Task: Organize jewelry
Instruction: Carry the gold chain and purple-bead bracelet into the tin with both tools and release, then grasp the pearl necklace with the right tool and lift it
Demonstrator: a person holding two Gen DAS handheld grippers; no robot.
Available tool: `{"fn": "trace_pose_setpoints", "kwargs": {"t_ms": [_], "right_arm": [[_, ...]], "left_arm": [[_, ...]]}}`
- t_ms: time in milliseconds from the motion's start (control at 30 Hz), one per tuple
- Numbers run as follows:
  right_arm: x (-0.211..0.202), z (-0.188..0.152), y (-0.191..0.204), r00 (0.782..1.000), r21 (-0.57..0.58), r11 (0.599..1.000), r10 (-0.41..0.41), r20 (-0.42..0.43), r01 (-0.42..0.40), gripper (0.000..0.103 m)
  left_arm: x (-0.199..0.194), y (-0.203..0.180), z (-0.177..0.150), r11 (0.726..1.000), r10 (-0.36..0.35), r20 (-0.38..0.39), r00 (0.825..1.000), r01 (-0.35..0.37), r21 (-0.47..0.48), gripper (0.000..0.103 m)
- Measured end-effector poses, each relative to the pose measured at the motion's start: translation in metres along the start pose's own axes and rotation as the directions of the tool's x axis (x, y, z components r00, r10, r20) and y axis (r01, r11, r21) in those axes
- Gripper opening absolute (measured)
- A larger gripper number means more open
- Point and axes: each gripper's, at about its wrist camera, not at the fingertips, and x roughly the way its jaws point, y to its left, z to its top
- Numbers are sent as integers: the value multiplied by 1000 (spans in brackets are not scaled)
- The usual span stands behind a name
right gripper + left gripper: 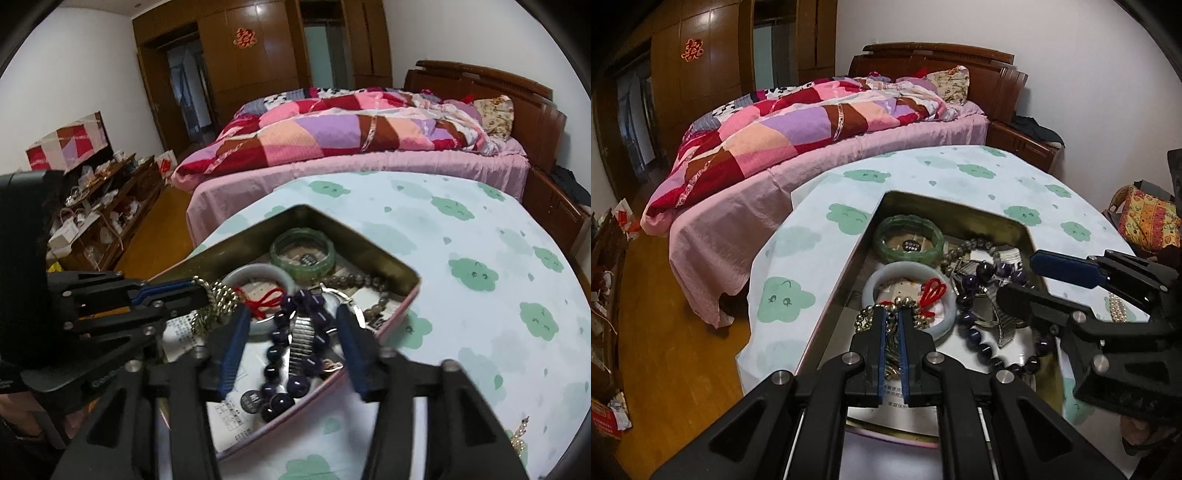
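Left wrist view: the left gripper [894,314] has its fingers clamped on a gold bead bracelet [908,308] above the metal tin [842,291]. Just beyond the fingertips lies a white bangle [877,280] with a red cord [932,291]; farther ahead, a green bangle [908,242].

Right wrist view: the right gripper [291,328] has its fingers spread apart, straddling a purple bead bracelet [284,354] and a metal watch band [303,341] inside the tin.

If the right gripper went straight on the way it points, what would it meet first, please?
Probably the dark purple bead bracelet and metal watch band lying between the right gripper's open jaws; depth is unclear.
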Motion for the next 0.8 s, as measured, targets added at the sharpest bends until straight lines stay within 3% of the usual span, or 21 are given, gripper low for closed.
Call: {"fn": "trace_pose_setpoints", "kwargs": {"t_ms": [67,133,167,200,433,600,800], "right_arm": [[-5,0,-4,1000,13,1000,-2,7,2,53],[-11,-1,-7,1000,28,1000,-13,19,12,53],[-15,-2,-9,1000,35,999,-15,22,14,53],[-20,-3,-12,1000,41,999,-13,28,12,54],[-48,-16,-29,997,62,996,-59,42,57,60],[-79,-33,-50,989,66,989,-137,56,133,65],[-102,-63,-94,974,170,962,-223,40,214,69]], "left_arm": [[-5,0,2,1000,-1,11,1000,1,-5,12],[-8,-3,3,1000,9,23,1000,-9,-3,37],[-11,-4,4,1000,23,35,999,-22,-6,60],[-14,-4,4,999,35,54,998,-35,-11,70],[-24,-16,4,1000,22,70,997,-23,4,70],[-29,-32,3,999,15,75,997,-17,33,70],[-40,-65,-3,998,-9,102,995,2,70,70]]}}
